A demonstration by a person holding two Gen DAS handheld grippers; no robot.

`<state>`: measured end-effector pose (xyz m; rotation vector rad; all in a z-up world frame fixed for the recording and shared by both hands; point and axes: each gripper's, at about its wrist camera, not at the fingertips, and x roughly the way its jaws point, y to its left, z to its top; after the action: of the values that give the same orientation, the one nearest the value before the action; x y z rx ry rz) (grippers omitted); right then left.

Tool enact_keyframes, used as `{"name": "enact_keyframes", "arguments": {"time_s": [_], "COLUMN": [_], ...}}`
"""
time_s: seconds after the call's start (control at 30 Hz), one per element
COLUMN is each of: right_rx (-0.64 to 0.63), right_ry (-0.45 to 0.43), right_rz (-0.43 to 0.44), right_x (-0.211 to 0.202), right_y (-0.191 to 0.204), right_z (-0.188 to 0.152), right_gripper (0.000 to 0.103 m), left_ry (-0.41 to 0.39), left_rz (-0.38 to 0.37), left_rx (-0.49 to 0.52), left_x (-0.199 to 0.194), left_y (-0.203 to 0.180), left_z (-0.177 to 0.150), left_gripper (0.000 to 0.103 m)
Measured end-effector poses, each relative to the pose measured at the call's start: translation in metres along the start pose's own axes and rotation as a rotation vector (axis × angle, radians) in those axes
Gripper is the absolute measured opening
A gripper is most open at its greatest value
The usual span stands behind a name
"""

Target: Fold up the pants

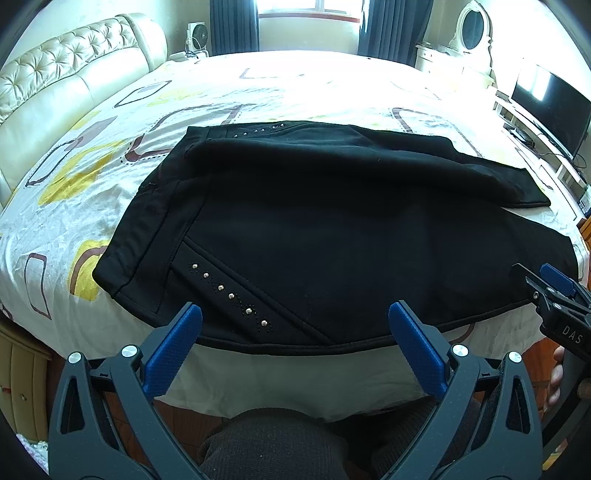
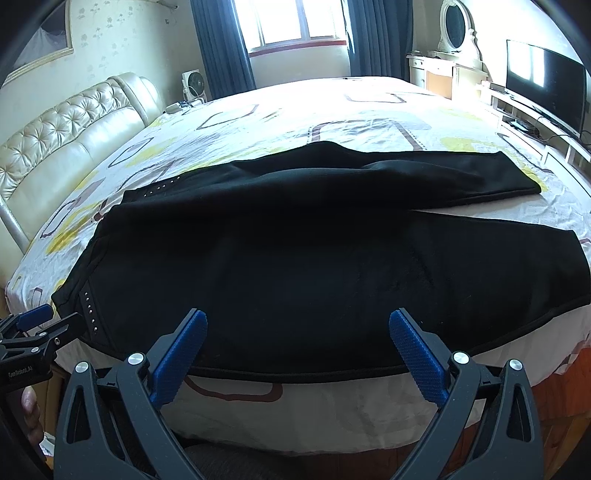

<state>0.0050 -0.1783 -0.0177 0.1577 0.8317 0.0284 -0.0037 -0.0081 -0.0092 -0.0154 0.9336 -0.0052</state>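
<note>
Black pants (image 1: 314, 229) lie spread across the bed, waistband to the left, both legs running right. Studded pocket trim (image 1: 229, 295) shows near the front edge. The pants also fill the right wrist view (image 2: 314, 258), with the two legs parting at the right. My left gripper (image 1: 295, 332) is open and empty, just in front of the pants' near edge by the studded pocket. My right gripper (image 2: 297, 339) is open and empty, in front of the near leg's edge. The right gripper shows at the far right of the left wrist view (image 1: 554, 291); the left gripper shows at the far left of the right wrist view (image 2: 33, 328).
The bed (image 1: 184, 110) has a white sheet with yellow and brown shapes. A tufted cream headboard (image 1: 66, 74) stands at left. A television (image 2: 543, 81) and a dresser with mirror (image 2: 454, 44) stand at right. A window with dark curtains (image 2: 295, 22) is behind. My knee (image 1: 273, 443) is below.
</note>
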Motion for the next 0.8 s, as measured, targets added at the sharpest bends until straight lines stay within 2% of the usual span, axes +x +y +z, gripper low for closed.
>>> {"name": "enact_keyframes", "arguments": {"time_s": [0.8], "right_rx": [-0.012], "right_ry": [0.012], "right_rz": [0.012], "right_x": [0.0011], "right_y": [0.0045], "right_z": [-0.0014], "right_gripper": [0.099], "left_ry": [0.001], "left_rz": [0.000], "left_rx": [0.007], "left_x": [0.0005], "left_y": [0.0001], "left_z": [-0.0009], "left_gripper": [0.101]}}
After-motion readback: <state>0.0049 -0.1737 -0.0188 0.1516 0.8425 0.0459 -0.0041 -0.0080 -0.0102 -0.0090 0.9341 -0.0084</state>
